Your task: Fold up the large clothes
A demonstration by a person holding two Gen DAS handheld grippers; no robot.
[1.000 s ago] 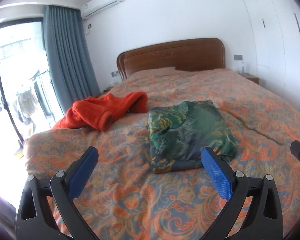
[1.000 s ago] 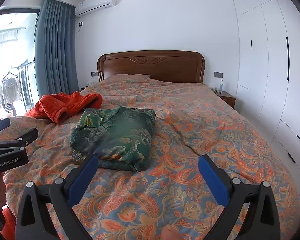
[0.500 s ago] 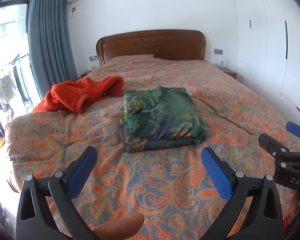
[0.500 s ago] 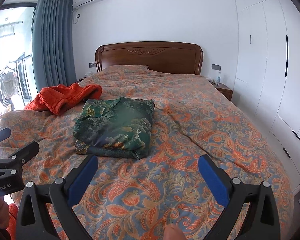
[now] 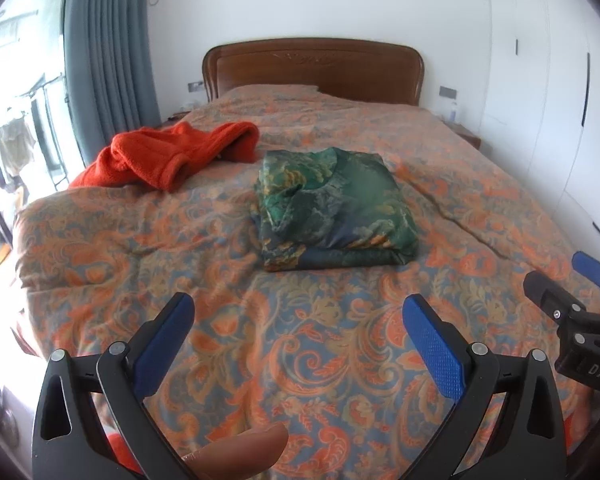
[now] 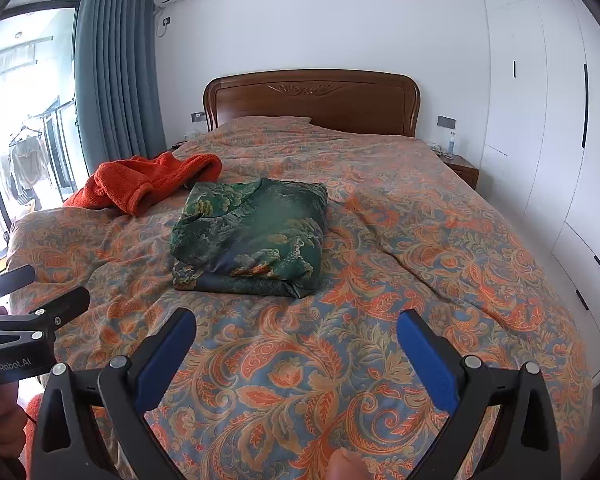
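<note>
A green patterned garment (image 5: 334, 210) lies folded into a thick square in the middle of the bed; it also shows in the right wrist view (image 6: 252, 236). An orange fleece garment (image 5: 168, 156) lies crumpled at the bed's left side, also in the right wrist view (image 6: 148, 184). My left gripper (image 5: 298, 340) is open and empty, well short of the folded garment. My right gripper (image 6: 296, 344) is open and empty, also near the foot of the bed. Each gripper shows at the edge of the other's view.
The bed has an orange and blue floral quilt (image 6: 400, 280) and a wooden headboard (image 6: 312, 100). White wardrobe doors (image 6: 540, 120) line the right wall. A nightstand (image 6: 460, 166) stands at the far right. A blue curtain (image 6: 116, 88) and a glass door are on the left.
Both grippers have pulled back from the bed and away from the folded green garment. The left wrist view swung right then settled. Both stay open and empty.
</note>
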